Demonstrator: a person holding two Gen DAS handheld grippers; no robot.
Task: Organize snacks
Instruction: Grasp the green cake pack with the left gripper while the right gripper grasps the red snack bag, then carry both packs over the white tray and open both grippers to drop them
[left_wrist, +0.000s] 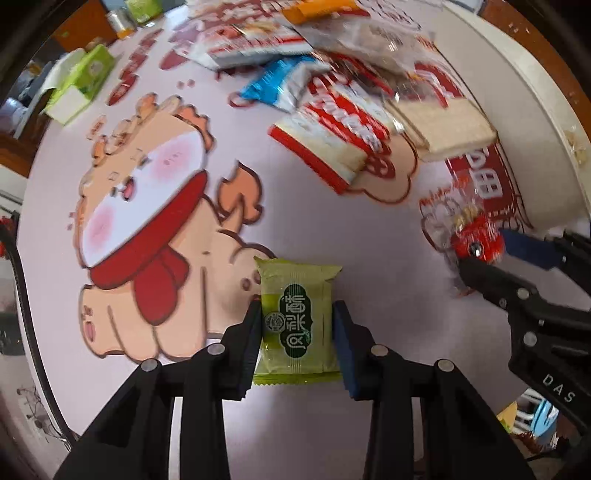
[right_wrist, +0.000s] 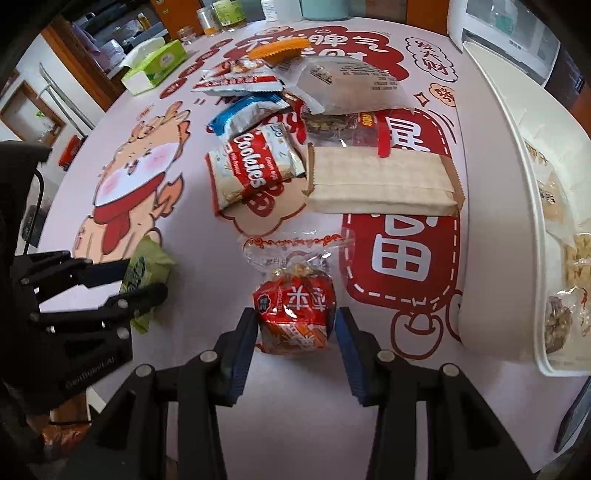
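The left gripper (left_wrist: 297, 332) points straight down at the table (left_wrist: 369, 258), and its blue pads press on both long sides of a green pastry packet (left_wrist: 297, 317). The packet lies flat on the printed tablecloth, its long axis running along the fingers, one crimped end toward the camera and the other toward the cartoon dragon (left_wrist: 147, 229) printed on the cloth. It sits in the open part of the table, well apart from the far pile of snacks.

The right gripper (right_wrist: 295, 328) tilts steeply downward with its pads on either side of a red snack packet (right_wrist: 295, 314); whether they actually pinch it or only stand just beside it cannot be told from these views. The packet's clear twisted top points away from the camera, toward a Cookies bag (right_wrist: 255, 170) and a beige wafer pack (right_wrist: 380, 181) lying side by side further across the table.

A white tray (right_wrist: 491, 229) stands along the table's right edge, holding several snacks. A green tissue box (right_wrist: 155, 66) rests near the far left edge.
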